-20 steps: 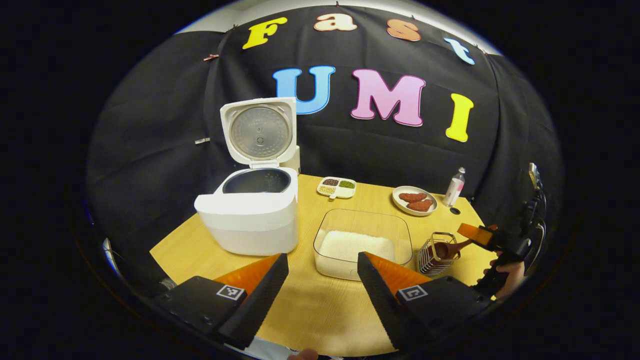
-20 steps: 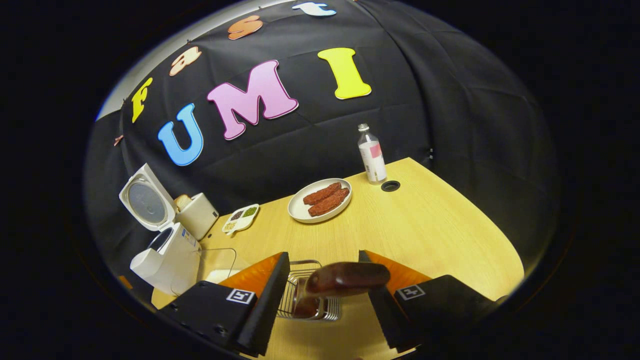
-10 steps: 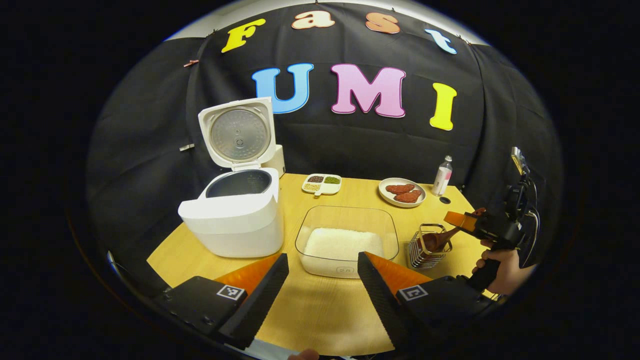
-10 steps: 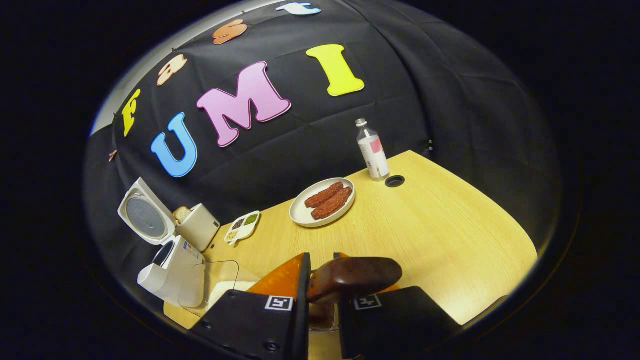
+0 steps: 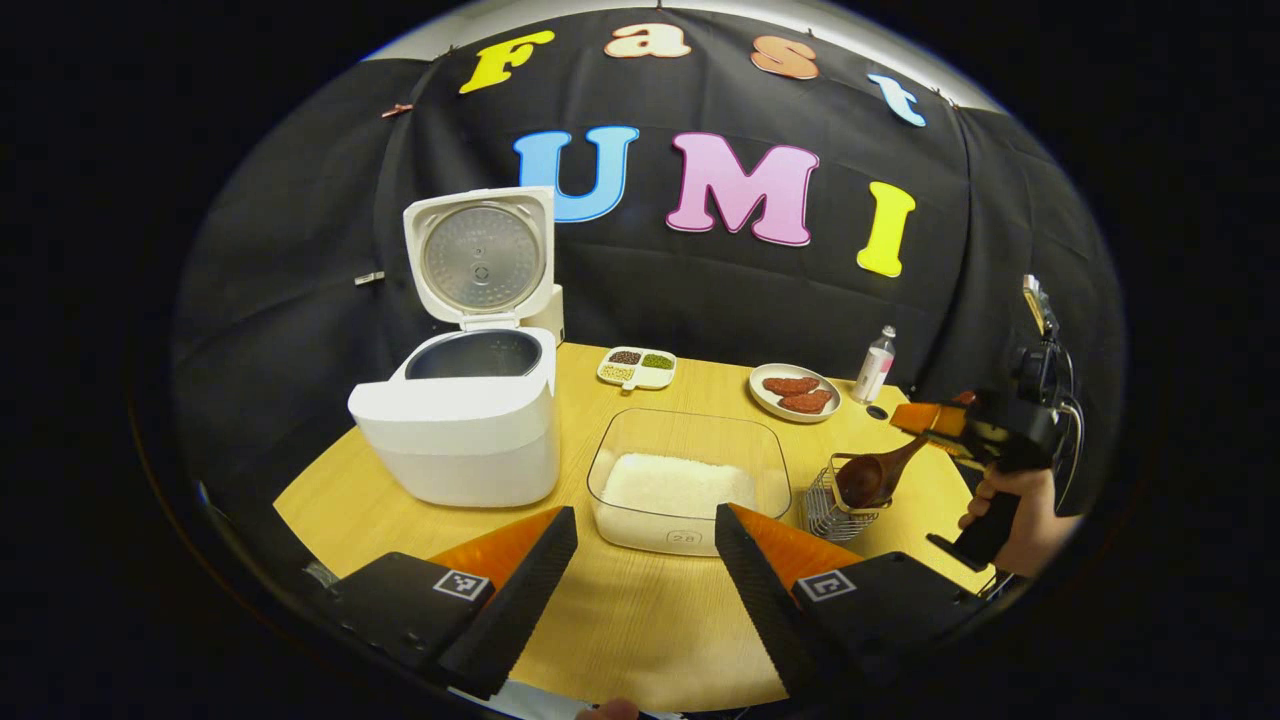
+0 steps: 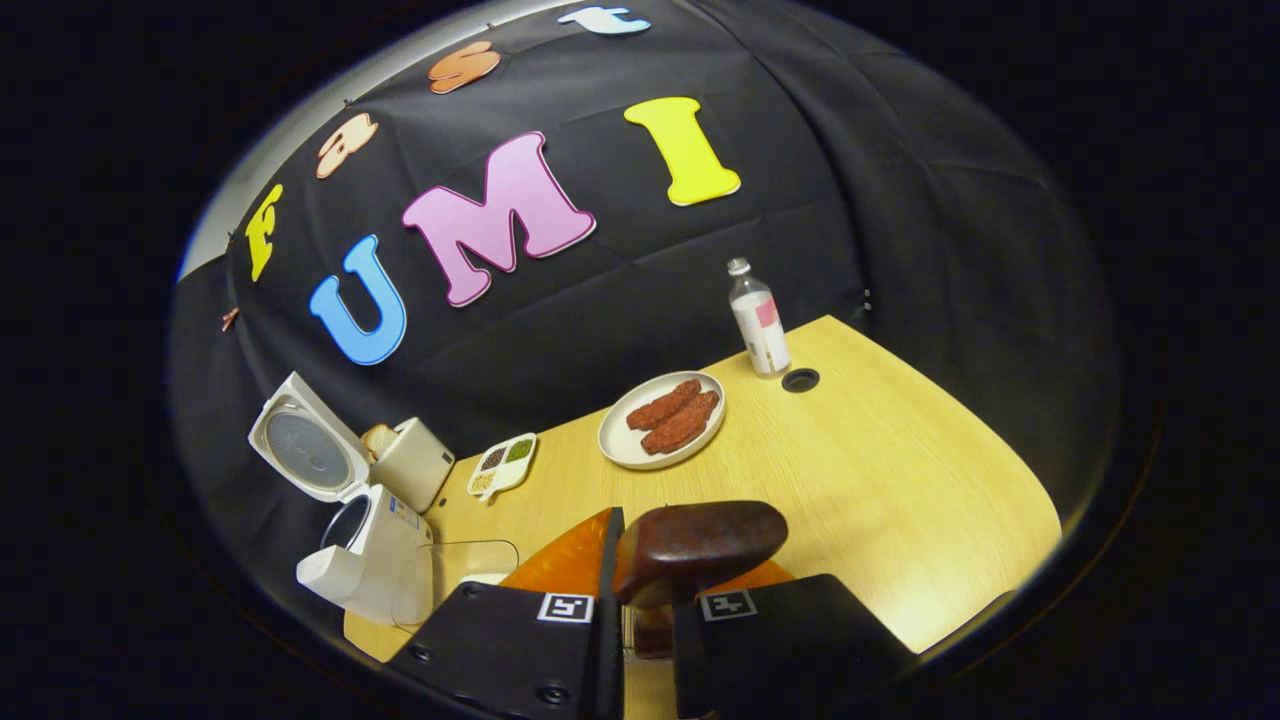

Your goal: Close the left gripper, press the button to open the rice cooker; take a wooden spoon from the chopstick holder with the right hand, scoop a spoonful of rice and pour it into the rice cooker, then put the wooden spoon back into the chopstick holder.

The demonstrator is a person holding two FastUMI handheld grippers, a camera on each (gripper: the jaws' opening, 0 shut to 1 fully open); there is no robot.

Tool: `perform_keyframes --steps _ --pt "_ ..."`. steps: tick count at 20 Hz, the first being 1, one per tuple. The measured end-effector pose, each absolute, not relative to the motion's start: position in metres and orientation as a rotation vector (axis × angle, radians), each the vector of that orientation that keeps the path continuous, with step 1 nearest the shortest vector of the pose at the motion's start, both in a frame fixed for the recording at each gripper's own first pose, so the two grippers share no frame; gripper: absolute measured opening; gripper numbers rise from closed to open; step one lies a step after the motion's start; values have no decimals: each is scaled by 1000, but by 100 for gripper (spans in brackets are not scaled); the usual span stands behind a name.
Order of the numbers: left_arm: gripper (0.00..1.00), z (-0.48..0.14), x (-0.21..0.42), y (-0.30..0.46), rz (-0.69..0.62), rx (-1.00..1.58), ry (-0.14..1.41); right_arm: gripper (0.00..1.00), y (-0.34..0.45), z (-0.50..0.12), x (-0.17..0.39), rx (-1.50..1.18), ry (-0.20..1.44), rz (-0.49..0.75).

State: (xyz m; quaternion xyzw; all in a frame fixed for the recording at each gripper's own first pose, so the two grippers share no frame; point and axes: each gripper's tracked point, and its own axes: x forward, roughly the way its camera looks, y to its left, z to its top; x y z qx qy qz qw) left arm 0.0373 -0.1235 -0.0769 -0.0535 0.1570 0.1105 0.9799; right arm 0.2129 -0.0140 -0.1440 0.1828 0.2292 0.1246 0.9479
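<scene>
Lifted, wooden spoon (image 5: 868, 476) sits in right gripper (image 5: 935, 420) jaws above chopstick holder (image 5: 830, 507); left gripper (image 5: 645, 560) wide.

A: Rice cooker (image 5: 455, 430) glossy white plastic, inner lid plate (image 5: 483, 258) dull brushed metal. Table (image 5: 640, 620) matt pale wood grain.

B: Wooden spoon (image 5: 868, 476) dark, polished, slight sheen. Chopstick holder (image 5: 828, 508) shiny wire metal. Rice container (image 5: 688, 480) clear smooth plastic. Plate (image 6: 625, 445) glossy, ceramic-looking.
</scene>
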Motion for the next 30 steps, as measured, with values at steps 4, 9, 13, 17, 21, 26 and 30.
perform_keyframes --steps 4,9,13,17,21,26,30 --pt "96 -79 26 -96 241 -150 299 24 -5 -103 210 321 400 268" --pt "96 -85 5 -44 273 -153 293 24 35 -59 193 194 294 324" --pt "96 -81 -11 -13 283 -257 283 23 79 -40 181 165 266 369" --pt "96 -81 -18 13 293 -325 259 23 126 -34 171 145 258 420" --pt "96 -87 -28 34 272 -270 278 19 162 -58 163 107 294 444" --pt "96 -85 -39 60 251 -193 251 24 191 -105 164 62 352 432" --pt "96 -104 -36 76 223 -181 282 24 201 -138 170 22 365 397"
